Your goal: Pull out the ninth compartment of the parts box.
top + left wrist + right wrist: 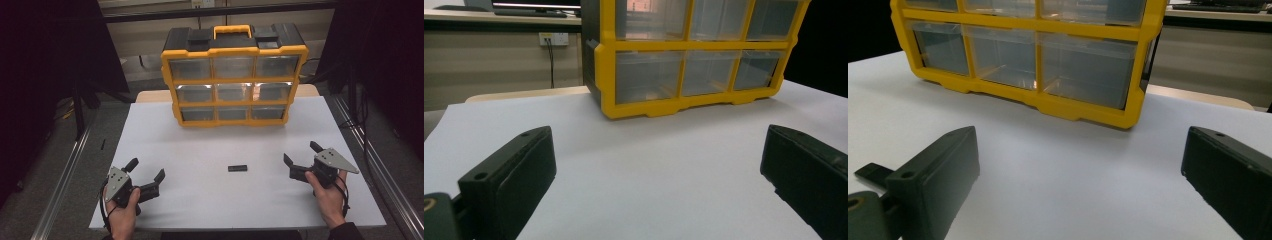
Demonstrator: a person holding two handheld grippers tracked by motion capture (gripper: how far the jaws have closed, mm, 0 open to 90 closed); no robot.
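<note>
A yellow and black drawer organizer (233, 75) with clear drawers, all closed, stands upright at the far middle of the white table (165, 135). A small black flat piece (237, 168) lies in front of it, between my two grippers. My left gripper (147, 169) rests open near the front left, held by a hand. My right gripper (300, 152) is open at the front right. The left gripper view looks between open jaws (659, 165) at the organizer (694, 55). In the right gripper view (1080, 165), the black piece (868, 172) peeks out behind the left jaw, before the organizer (1033, 55).
Metal rails (65, 175) run along both sides of the table, with dark curtains beyond. A beige tabletop edge (150, 95) shows behind the white one. A wall socket (553, 38) with a cable sits on the far wall.
</note>
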